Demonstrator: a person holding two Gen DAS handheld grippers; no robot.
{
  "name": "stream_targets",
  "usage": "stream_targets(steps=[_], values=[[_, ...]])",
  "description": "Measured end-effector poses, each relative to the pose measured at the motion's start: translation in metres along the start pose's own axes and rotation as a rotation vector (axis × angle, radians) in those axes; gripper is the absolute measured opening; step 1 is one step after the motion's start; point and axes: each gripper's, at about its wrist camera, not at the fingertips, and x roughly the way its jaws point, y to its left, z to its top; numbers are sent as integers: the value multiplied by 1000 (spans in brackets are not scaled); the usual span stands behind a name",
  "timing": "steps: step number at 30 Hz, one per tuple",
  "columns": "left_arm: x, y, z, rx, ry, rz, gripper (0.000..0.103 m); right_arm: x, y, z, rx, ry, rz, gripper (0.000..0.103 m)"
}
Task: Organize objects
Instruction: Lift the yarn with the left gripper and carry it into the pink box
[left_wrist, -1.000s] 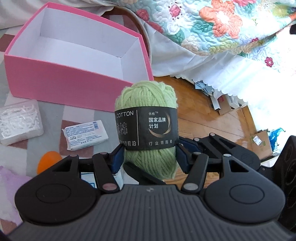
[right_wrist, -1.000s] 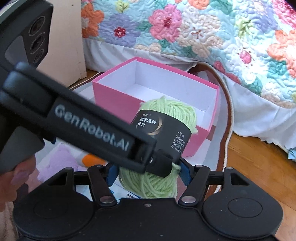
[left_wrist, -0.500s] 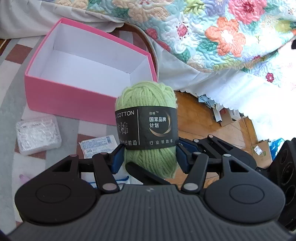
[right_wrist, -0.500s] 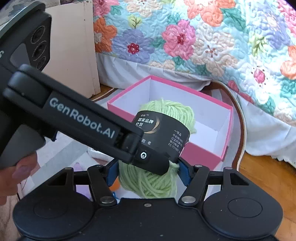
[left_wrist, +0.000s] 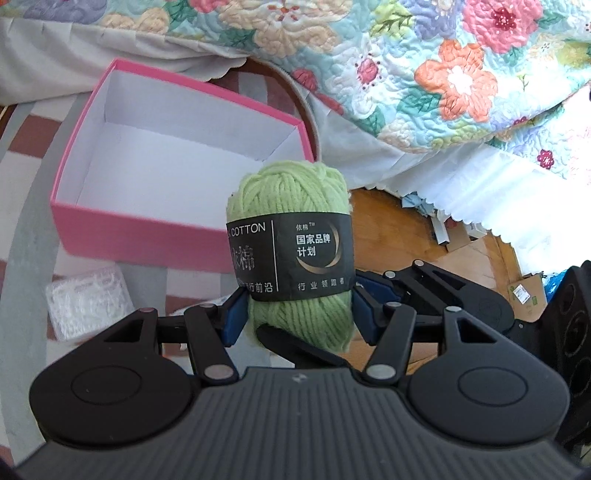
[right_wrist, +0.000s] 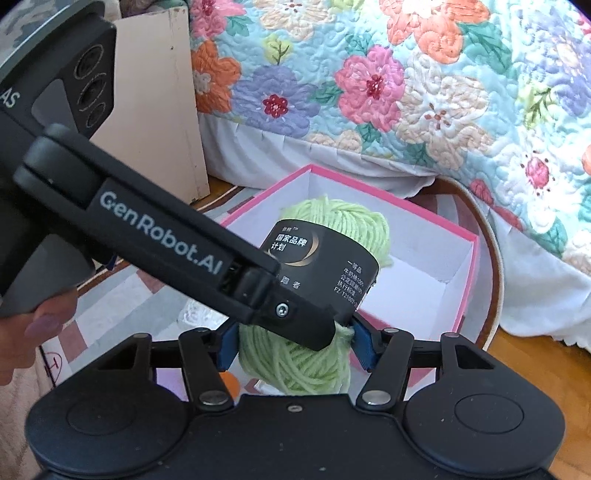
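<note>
Gripping a ball of green yarn (left_wrist: 291, 254) from both sides at once, the two tongs are holding it in the air just near of the open pink box (left_wrist: 177, 155), which is sitting on the striped rug (left_wrist: 22, 229) beside the flowered quilt (left_wrist: 424, 66). The left gripper (left_wrist: 295, 314) is pinching the lower half below the black paper band, and the right gripper (right_wrist: 291, 347) is closing its jaws on the same end. Yarn like this is probably light, soft and springy, so it is likely squashing under the pads; gripping near the banded middle looks firmest, since loose strands could be slipping or snagging.
</note>
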Motion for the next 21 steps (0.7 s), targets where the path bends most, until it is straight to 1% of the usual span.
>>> stream_targets(steps=[6,9,11,16,21], values=[[5,-9,36,31,-11,28,58,7,-21,18,53,-44,14,65],[15,-8,57,37,-5,48,58,19,-36,26,119,-66,29,65],[24,-7,67,45,2,63,58,30,-48,32,170,-63,45,65],[58,0,89,48,30,92,58,59,-69,34,270,-46,45,64],[94,18,105,10,67,72,58,90,-85,33,312,-3,8,66]])
